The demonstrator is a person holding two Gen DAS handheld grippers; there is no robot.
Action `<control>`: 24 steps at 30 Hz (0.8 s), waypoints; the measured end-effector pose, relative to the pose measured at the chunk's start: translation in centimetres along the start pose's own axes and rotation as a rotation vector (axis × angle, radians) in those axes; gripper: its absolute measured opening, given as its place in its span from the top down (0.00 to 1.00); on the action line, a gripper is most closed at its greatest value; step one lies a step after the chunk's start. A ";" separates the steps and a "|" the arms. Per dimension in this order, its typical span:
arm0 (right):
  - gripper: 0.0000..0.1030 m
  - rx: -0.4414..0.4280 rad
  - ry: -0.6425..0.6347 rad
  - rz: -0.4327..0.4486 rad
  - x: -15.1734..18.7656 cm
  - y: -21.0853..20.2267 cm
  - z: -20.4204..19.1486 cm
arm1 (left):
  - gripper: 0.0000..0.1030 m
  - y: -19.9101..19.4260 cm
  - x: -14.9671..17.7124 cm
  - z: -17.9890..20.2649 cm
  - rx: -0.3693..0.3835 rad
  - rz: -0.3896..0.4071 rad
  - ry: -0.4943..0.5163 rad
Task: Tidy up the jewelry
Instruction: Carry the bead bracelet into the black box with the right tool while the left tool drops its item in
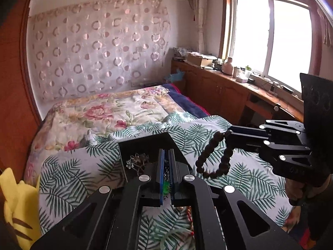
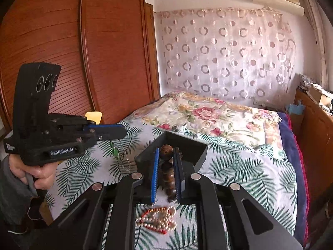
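From the left wrist view, your left tongs were clenched on a thin chain with green beads, which could snag on the black box below. From the right wrist view, your right tongs pinched the dark bead bracelet above that box on the bed; its hanging loop could swing and slip.

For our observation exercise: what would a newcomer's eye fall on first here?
The right gripper, above the leaf-print bedspread, is shut on a dark brown wooden bead bracelet dangling in a loop. The left gripper pinches a thin chain with green beads. Between them sits an open black box.
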State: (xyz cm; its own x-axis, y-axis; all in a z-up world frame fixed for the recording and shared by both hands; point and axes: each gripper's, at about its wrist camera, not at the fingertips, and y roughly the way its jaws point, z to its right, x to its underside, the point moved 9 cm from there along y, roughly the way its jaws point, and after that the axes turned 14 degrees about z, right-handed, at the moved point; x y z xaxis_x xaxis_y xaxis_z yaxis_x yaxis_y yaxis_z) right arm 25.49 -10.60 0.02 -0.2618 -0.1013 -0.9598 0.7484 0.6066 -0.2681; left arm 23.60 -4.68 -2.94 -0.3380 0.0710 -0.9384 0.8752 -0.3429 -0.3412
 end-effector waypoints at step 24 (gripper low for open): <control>0.85 0.065 -0.013 -0.117 1.4 9.9 2.4 | 0.93 6.4 4.7 -4.1 -0.096 -0.103 -0.057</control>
State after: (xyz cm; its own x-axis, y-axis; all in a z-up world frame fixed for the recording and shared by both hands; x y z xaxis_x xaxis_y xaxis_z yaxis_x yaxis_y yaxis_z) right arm 34.03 -6.64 -4.18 -0.3418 -0.1784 -0.9227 0.7512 0.5381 -0.3823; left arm 29.00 -2.66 -9.76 -0.4441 0.0468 -0.8947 0.8632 -0.2454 -0.4413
